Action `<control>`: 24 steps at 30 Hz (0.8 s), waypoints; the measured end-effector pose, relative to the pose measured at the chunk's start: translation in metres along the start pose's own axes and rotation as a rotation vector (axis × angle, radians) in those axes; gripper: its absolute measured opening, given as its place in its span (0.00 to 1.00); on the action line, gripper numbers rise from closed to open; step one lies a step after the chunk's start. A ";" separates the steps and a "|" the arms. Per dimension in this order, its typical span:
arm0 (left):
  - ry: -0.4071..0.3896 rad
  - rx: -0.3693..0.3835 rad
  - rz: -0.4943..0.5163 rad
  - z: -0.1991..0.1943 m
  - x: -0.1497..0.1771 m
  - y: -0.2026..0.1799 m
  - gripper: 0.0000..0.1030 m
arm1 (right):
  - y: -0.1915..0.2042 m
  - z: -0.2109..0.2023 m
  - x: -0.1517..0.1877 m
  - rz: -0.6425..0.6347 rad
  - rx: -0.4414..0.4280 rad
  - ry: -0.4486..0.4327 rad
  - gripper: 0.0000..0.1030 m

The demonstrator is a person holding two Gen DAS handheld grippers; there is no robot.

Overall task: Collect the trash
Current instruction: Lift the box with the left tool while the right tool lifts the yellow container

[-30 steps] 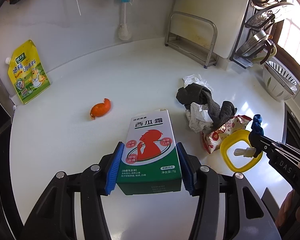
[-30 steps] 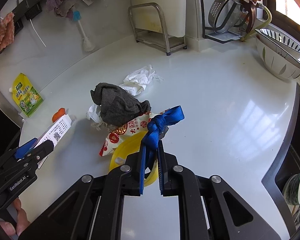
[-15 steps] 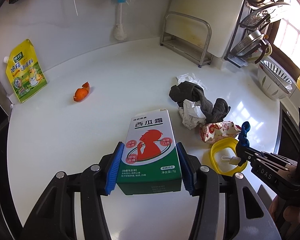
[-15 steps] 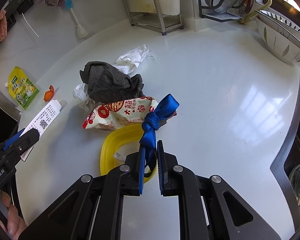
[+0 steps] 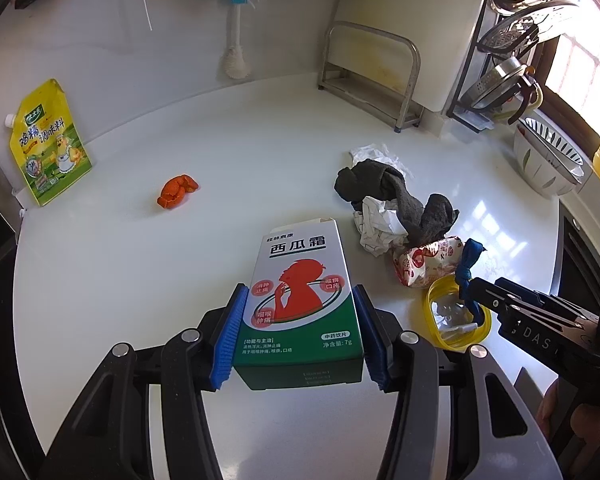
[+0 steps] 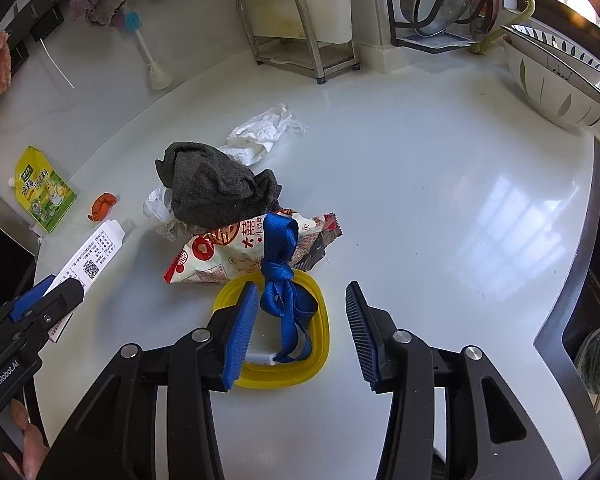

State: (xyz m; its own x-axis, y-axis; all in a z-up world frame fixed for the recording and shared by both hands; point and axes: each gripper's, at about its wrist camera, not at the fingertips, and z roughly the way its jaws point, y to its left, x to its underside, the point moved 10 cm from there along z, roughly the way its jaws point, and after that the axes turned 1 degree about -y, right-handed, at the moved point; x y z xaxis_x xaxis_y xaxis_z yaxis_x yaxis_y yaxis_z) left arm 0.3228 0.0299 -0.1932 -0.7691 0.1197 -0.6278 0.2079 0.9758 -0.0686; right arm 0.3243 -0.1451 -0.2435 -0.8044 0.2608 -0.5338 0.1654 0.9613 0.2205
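Blue ribbon (image 6: 281,280) hangs over the yellow ring (image 6: 324,320) as your right gripper (image 6: 300,320) spreads open; your left gripper (image 5: 298,334) clamps the medicine box (image 5: 302,300).

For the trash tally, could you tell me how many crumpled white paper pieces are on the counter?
2. One crumpled white paper lies behind the dark cloth, toward the metal rack; the other paper pokes out at the cloth's left edge. More may be hidden beneath it.
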 end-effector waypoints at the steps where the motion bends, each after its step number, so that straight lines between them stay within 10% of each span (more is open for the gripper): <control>1: 0.000 -0.001 0.000 0.000 0.000 0.000 0.49 | 0.001 0.001 -0.002 -0.001 -0.001 -0.003 0.43; 8: -0.003 -0.004 0.007 -0.001 -0.002 0.000 0.49 | 0.016 0.009 -0.018 -0.055 0.016 -0.022 0.41; 13: -0.002 -0.006 0.012 -0.002 -0.001 0.001 0.49 | 0.017 0.017 -0.020 -0.071 0.047 -0.009 0.18; 24: -0.012 0.004 0.019 -0.012 0.000 -0.001 0.49 | 0.018 -0.012 -0.029 -0.036 -0.002 -0.074 0.15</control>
State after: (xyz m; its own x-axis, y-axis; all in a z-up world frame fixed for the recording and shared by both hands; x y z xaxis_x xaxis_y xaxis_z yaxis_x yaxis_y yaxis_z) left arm 0.3155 0.0309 -0.1841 -0.7575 0.1364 -0.6384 0.2253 0.9725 -0.0597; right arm 0.3439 -0.1366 -0.2143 -0.7653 0.2319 -0.6004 0.1360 0.9700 0.2013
